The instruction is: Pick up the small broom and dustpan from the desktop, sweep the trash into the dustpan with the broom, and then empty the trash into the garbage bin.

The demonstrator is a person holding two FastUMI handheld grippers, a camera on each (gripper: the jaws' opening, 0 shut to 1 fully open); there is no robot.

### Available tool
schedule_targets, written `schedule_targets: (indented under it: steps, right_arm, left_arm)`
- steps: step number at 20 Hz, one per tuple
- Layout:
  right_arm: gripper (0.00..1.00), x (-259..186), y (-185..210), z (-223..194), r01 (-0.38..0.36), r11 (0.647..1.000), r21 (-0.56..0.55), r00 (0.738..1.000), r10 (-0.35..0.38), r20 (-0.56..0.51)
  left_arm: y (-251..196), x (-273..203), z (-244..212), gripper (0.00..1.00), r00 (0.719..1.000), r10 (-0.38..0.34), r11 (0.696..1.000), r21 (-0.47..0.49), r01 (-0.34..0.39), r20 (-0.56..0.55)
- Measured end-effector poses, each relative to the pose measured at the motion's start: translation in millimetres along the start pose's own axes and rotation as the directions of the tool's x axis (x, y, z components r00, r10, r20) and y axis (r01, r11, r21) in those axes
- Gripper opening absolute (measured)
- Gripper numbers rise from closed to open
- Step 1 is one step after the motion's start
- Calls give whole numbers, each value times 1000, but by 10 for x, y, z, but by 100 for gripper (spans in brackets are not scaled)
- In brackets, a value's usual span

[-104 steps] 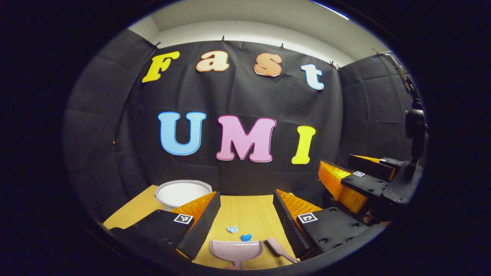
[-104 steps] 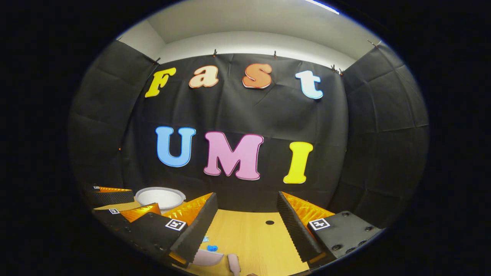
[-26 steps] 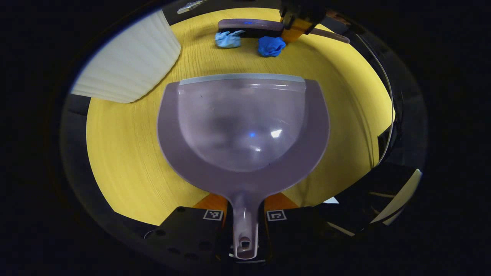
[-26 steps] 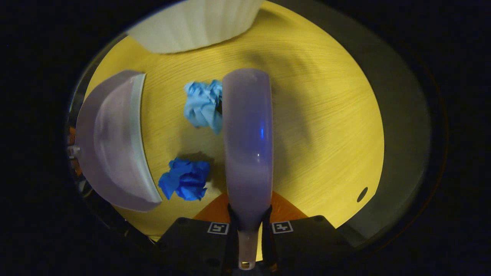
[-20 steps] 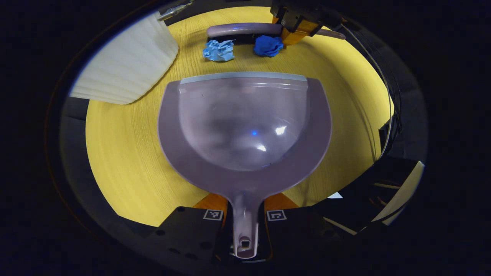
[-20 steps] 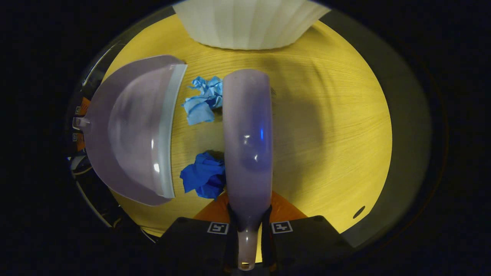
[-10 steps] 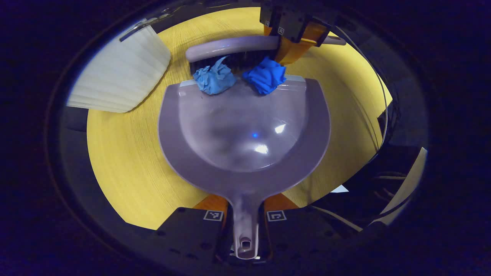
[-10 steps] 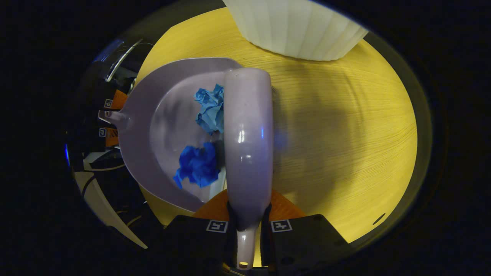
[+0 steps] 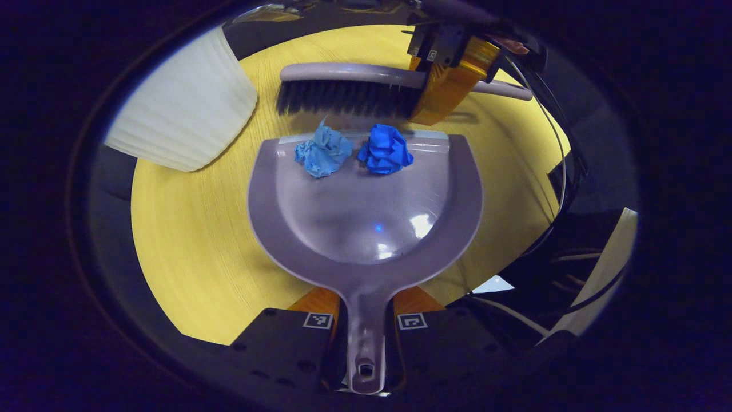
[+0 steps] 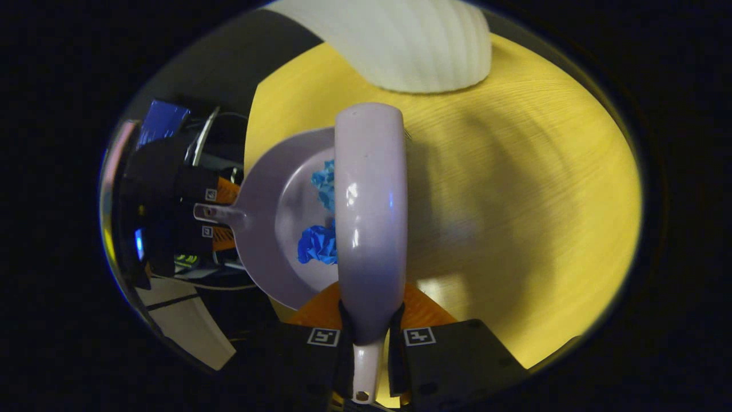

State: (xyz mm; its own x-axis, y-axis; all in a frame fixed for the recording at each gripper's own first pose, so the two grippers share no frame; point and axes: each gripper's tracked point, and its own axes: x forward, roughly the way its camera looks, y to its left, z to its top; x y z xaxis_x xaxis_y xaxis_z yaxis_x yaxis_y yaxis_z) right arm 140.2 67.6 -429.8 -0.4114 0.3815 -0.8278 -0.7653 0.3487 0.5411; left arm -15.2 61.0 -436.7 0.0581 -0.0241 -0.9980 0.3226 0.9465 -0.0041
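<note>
In the left gripper view, my left gripper (image 9: 365, 337) has both fingers clamped on the handle of the dustpan (image 9: 366, 217), which runs straight out ahead of the fingers over the yellow surface (image 9: 189, 240). Two pieces of trash lie inside the pan at its far end, just behind the front lip: a light blue wad (image 9: 323, 153) on the left and a dark blue wad (image 9: 385, 150) on the right, close beside each other. Beyond the lip I see the broom (image 9: 349, 86), lying crosswise with its dark bristles pointing down toward the pan, apart from the two wads. The right gripper (image 9: 452, 63) holds it at its handle end. The white ribbed bin (image 9: 183, 114) stands ahead and to the left of my left fingers.

In the right gripper view, my right gripper (image 10: 369, 349) is clenched on the broom handle; the broom's back (image 10: 370, 212) extends straight ahead from the fingers. To the left of the broom sits the dustpan (image 10: 280, 229), with both blue wads partly hidden behind the broom's edge. The bin (image 10: 412, 46) is far ahead of these fingers. Whether the bristles touch the surface I cannot tell.
</note>
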Motion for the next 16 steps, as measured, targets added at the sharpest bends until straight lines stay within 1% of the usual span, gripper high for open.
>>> schedule_targets:
  steps: [2,3,4,5,7,8,11,12,14,15,16]
  right_arm:
    - [26,-304,-50,22,29,999,40,993,-33,111]
    - [25,-467,-56,5,38,997,60,983,-48,176]
    - [26,-673,-81,-46,57,995,84,966,-76,245]
    - [26,-925,-109,-93,67,992,110,943,-99,316]
    - [26,-1421,-122,-123,45,982,183,882,-125,454]
    - [25,-1659,-146,-163,37,976,216,852,-144,503]
    - [25,-2061,-261,-410,28,956,293,747,-214,630]
    - [25,-2155,-303,-476,35,951,308,717,-238,655]
    - [25,-2249,-387,-611,52,943,330,645,-284,710]
    - [25,-2162,-382,-614,41,940,339,622,-290,728]
    - [25,-2115,-408,-590,38,935,352,590,-305,747]
  left_arm:
    - [11,11,47,25,998,22,1000,-1,-22,60]
    - [11,0,87,25,995,33,999,-10,-32,90]
    - [7,-1,149,25,991,35,999,-20,-33,127]
    - [-19,-10,182,23,990,27,999,-33,-22,141]
    - [-30,-59,252,23,980,30,998,-57,-19,198]
    - [-23,-95,317,23,973,39,998,-61,-26,227]
    - [20,-157,512,23,939,66,998,-37,-57,336]
    - [72,-238,603,23,925,77,997,-29,-72,372]
    - [174,-324,796,23,894,102,994,-13,-107,436]
    - [250,-392,913,22,879,118,992,-11,-128,461]
    - [306,-498,963,24,867,135,988,-4,-152,480]
